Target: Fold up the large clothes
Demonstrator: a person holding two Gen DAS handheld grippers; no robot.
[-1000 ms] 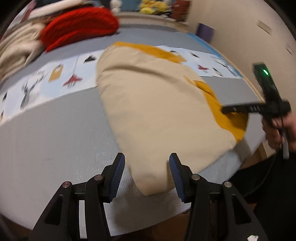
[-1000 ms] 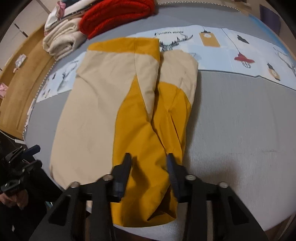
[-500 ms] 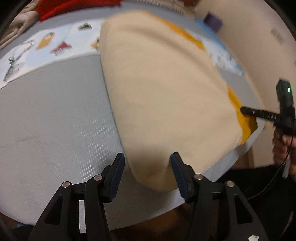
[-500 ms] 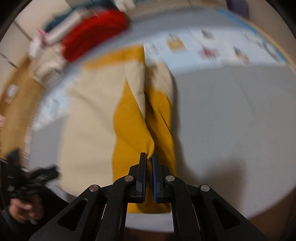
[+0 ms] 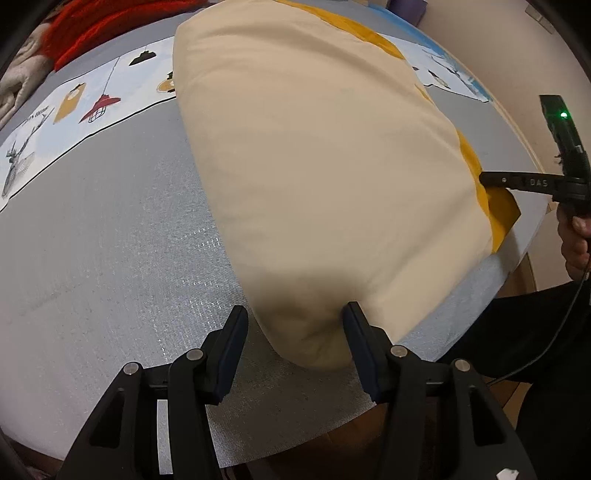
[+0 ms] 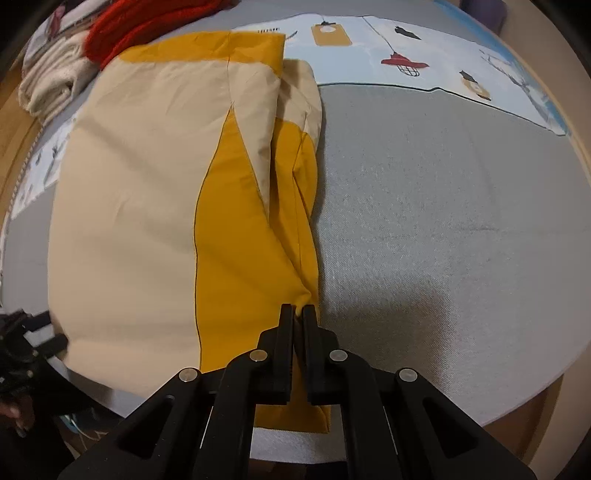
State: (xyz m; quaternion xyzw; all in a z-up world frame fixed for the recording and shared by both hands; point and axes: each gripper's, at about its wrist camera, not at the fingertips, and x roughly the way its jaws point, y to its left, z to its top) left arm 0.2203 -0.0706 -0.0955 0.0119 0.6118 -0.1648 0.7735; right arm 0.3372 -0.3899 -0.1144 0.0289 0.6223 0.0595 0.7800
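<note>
- Left wrist view: the left gripper (image 5: 293,328) hangs low over the near corner of the garment (image 5: 314,166), a cream and mustard piece lying on the grey bed (image 5: 110,251). Its jaws stand apart with the rounded cream corner between them; the right pad looks to brush the cloth, the left pad stands clear, so nothing is pinched yet.
- Further right in this view, the right gripper (image 5: 484,179) meets the mustard edge at the bed's side, with a hand (image 5: 576,240) behind it. Its tips are seen side-on, so its grip cannot be read from here.
- Right wrist view: the right gripper (image 6: 298,314) is clenched on a ridge of mustard fabric near the garment's (image 6: 147,184) near end. The cloth runs away from it toward a red knit (image 6: 147,26) and a cream pile (image 6: 51,85).
- Step in hand, as I judge it: taking both near corners before folding the near end over. The next move calls for the left jaws to close on the cream corner, catching all layers, then both hands lifting together.
- Hard to make out: how many layers each corner holds; the near hem drops over the bed edge under the right gripper; the left gripper is a dark blur at this view's left edge.
</note>
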